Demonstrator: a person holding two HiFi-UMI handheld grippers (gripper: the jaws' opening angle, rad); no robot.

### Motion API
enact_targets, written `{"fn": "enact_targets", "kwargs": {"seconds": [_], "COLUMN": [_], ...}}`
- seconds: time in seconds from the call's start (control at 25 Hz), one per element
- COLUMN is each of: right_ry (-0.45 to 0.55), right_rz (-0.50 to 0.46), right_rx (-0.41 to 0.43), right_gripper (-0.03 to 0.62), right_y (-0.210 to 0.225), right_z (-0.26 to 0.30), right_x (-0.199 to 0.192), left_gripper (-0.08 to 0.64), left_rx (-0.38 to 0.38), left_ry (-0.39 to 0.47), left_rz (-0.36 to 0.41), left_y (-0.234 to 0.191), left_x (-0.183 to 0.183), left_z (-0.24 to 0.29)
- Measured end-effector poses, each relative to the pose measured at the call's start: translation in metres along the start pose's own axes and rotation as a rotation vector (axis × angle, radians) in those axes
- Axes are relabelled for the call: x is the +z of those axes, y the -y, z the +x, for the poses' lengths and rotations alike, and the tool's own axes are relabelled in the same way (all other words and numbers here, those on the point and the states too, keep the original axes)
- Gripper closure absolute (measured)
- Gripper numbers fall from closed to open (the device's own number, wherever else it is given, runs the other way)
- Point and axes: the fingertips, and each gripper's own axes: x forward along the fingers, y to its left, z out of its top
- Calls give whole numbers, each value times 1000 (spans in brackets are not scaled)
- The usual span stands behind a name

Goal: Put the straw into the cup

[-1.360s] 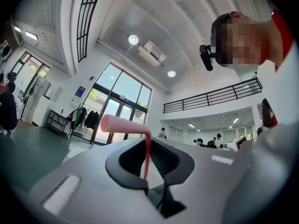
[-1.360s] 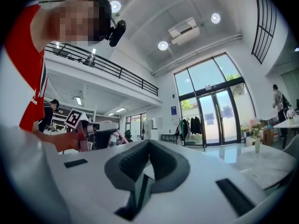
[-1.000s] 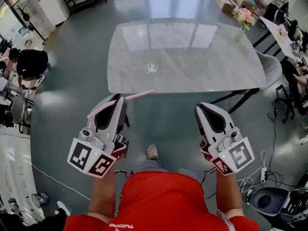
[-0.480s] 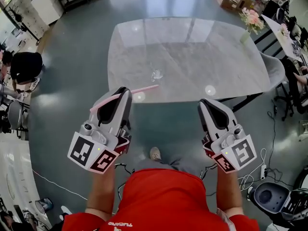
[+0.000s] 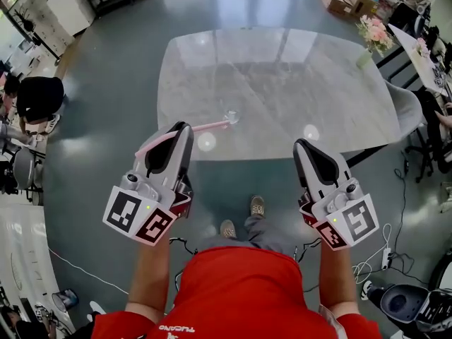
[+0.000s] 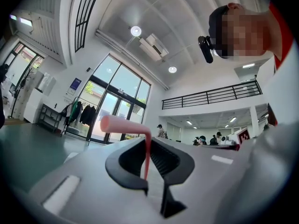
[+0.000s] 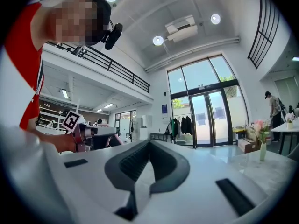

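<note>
A small clear cup [image 5: 231, 116] stands on the pale marble table [image 5: 318, 83], near its front edge. My left gripper [image 5: 182, 128] is shut on a pink straw [image 5: 191, 130] that lies crosswise in the jaws. The straw's right end reaches almost to the cup. In the left gripper view the straw [image 6: 122, 125] rises between the black pads [image 6: 126, 164] and bends off to the left. My right gripper [image 5: 305, 147] hovers at the table's front edge, well to the right of the cup. It is shut, with nothing in it [image 7: 140, 171].
A vase of flowers [image 5: 369, 44] stands at the table's far right corner, and a grey chair [image 5: 401, 99] sits beside that end. Seated people and desks line the room's left and right sides. Cables and a power strip [image 5: 385, 256] lie on the floor at right.
Both grippers have moved forward to the table's front edge as the person stepped closer. The straw's right end has come up next to the cup.
</note>
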Motion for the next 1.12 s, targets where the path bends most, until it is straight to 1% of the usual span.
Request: {"fn": "enact_targets", "kwargs": {"seconds": [0.28, 0.48, 0.68, 0.88, 1.0, 1.12], "right_ry": [21, 16, 2, -15, -22, -27], "right_rz": [-15, -31, -42, -19, -12, -5], "right_rx": [46, 118, 196, 249, 271, 275], "right_gripper": [591, 591, 591, 591, 591, 591], "right_y": [38, 64, 75, 86, 87, 86], "right_z": [26, 49, 68, 86, 98, 107], "right_x": [1, -5, -14, -27, -31, -33], "left_gripper": [528, 528, 528, 528, 528, 528], "left_rx": [62, 99, 131, 162, 173, 174], "left_ry": [-14, -23, -42, -87, -112, -133], "left_rz": [13, 27, 32, 42, 53, 47], "left_y": [-12, -14, -16, -24, -33, -44], "left_x": [-12, -25, -41, -62, -73, -86], "left_z": [30, 60, 81, 100, 106, 109]}}
